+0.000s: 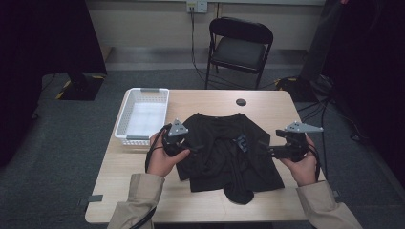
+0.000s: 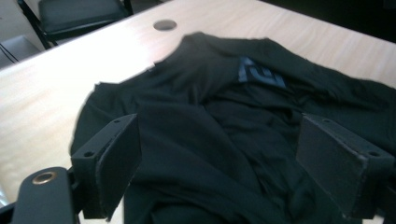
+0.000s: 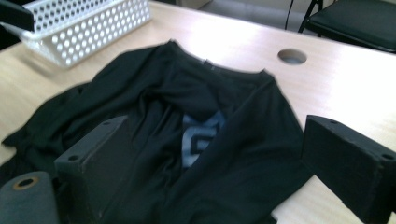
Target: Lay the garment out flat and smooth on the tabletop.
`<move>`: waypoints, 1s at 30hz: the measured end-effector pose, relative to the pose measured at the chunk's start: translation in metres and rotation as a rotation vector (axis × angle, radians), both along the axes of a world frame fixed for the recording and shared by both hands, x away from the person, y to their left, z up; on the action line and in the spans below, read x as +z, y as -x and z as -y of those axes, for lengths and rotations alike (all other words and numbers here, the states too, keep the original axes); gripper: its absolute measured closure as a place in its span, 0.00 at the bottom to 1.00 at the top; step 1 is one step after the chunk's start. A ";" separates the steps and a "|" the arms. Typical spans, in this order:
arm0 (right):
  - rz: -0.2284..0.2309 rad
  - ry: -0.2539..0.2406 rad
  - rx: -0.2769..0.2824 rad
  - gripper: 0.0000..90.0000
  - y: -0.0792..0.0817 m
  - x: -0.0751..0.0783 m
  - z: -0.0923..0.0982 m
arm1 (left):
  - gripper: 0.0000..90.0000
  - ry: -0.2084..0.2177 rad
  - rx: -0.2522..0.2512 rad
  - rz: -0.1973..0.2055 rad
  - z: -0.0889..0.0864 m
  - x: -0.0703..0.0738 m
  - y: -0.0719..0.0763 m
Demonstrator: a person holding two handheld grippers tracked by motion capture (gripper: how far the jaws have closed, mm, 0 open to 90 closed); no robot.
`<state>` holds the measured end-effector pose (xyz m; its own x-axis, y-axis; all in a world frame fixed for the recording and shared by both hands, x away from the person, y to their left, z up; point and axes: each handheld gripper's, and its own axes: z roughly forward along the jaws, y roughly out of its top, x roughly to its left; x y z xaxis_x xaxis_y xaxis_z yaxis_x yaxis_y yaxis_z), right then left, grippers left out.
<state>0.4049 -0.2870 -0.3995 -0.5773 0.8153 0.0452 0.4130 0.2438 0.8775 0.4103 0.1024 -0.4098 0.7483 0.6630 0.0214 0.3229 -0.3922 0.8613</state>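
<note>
- Jaws on both grippers stand wide apart, pads clear of cloth, nothing grasped; left gripper [image 1: 190,149] at the shirt's left edge, right gripper [image 1: 267,149] at its right edge
- black shirt [image 1: 224,155] lies rumpled mid-table [image 1: 267,102], collar toward the far side, hem toward the person, long axis running near to far; grey logo [image 3: 200,137] faces up, part buried in folds
- each hand [image 1: 162,160] sits equally near its own side, so a two-sided pinch looks likely
- white basket [image 1: 142,114] waits just left of the shirt, apart from it
</note>
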 end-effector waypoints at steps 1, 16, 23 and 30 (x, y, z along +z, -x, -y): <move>-0.002 0.005 0.003 0.09 0.003 -0.003 -0.001 | 0.16 0.000 -0.004 -0.003 -0.001 -0.004 0.002; -0.057 -0.002 0.017 0.09 0.023 -0.045 0.005 | 0.16 -0.012 -0.010 -0.061 -0.014 -0.053 0.022; -0.084 0.016 0.021 0.10 0.031 -0.064 0.009 | 0.16 -0.039 -0.012 -0.071 -0.015 -0.068 0.029; -0.112 0.048 0.026 0.10 0.036 -0.083 0.014 | 0.16 -0.070 -0.005 -0.076 -0.019 -0.079 0.031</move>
<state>0.3688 -0.3012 -0.4824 -0.5921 0.8026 0.0718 0.5008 0.2967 0.8131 0.3790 0.1214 -0.4890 0.7527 0.6583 0.0105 0.3841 -0.4520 0.8051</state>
